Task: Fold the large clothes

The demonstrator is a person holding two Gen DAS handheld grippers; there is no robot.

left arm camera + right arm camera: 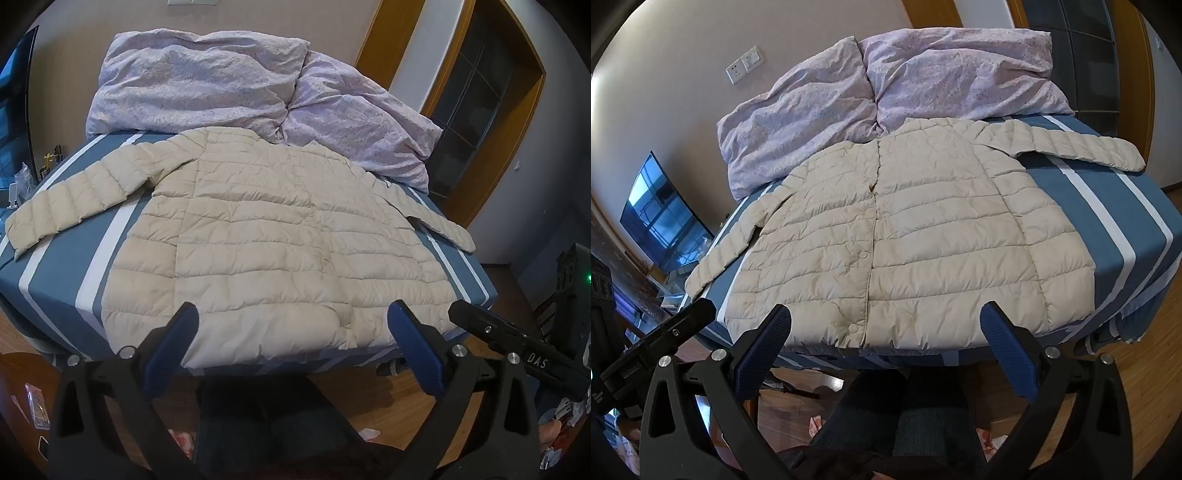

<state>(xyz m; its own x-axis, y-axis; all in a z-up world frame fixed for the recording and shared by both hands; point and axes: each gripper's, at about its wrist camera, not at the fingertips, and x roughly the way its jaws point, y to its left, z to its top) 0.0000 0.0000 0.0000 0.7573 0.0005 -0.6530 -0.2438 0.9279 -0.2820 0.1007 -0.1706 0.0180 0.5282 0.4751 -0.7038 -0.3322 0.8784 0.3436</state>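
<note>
Right view alone shows the jacket [905, 236] snaps [863, 254]; duvet [258, 92] at 12 o'clock; left gripper [293, 317] and right gripper [886, 317] both spread, empty

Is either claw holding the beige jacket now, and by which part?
Nothing is held. The left claw and right claw are both open, apart from the jacket lying spread out.

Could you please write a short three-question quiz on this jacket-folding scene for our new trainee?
1. True or false: the left gripper is shut on the jacket.
2. How do the jacket's sleeves lie? A) folded across the chest B) spread out to both sides C) tucked underneath
3. What lies on the bed beyond the jacket's collar?

Key:
1. False; both it and the right gripper are open and hold nothing.
2. B.
3. A crumpled lilac duvet.
</note>
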